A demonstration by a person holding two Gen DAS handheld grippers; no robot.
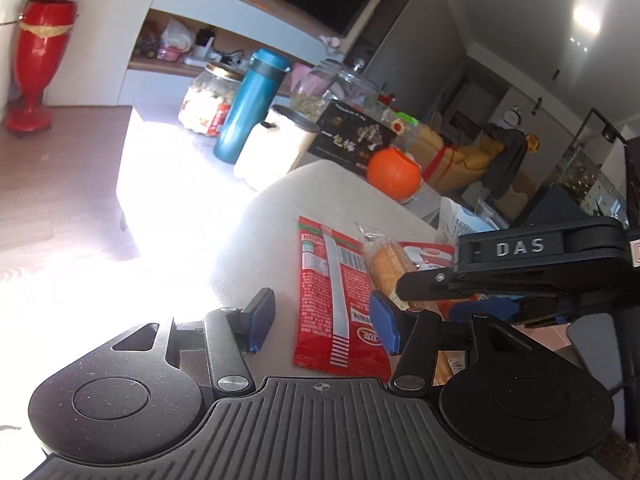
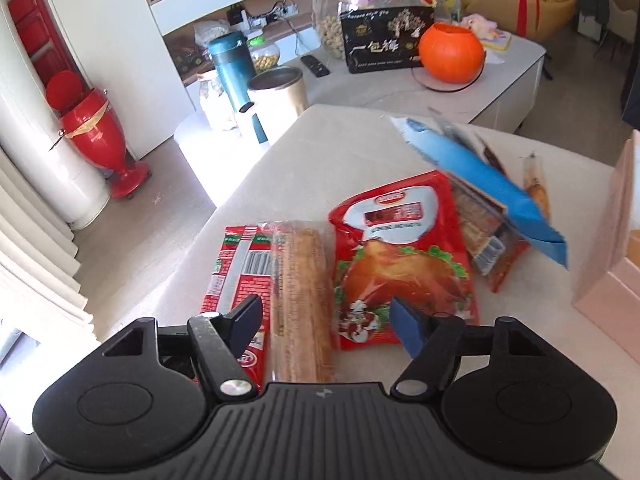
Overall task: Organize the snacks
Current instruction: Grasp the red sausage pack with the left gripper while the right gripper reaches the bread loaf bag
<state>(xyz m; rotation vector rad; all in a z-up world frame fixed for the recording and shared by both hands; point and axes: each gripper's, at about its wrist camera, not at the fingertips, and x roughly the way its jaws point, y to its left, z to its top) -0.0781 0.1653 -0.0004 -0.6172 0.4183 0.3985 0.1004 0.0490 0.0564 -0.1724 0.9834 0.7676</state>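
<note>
Several snack packets lie on a beige table. A red striped packet lies flat between the fingers of my open left gripper. A clear-wrapped biscuit bar lies between the fingers of my open right gripper, beside a red chicken packet. The striped packet also shows in the right wrist view. A blue packet rests tilted over other wrappers to the right. In the left wrist view the right gripper reaches in from the right, over the biscuit bar.
A pink box stands at the table's right edge. Behind, a lower white table holds a teal bottle, a cream canister, glass jars, a black box and an orange pumpkin. A red vase stands on the floor.
</note>
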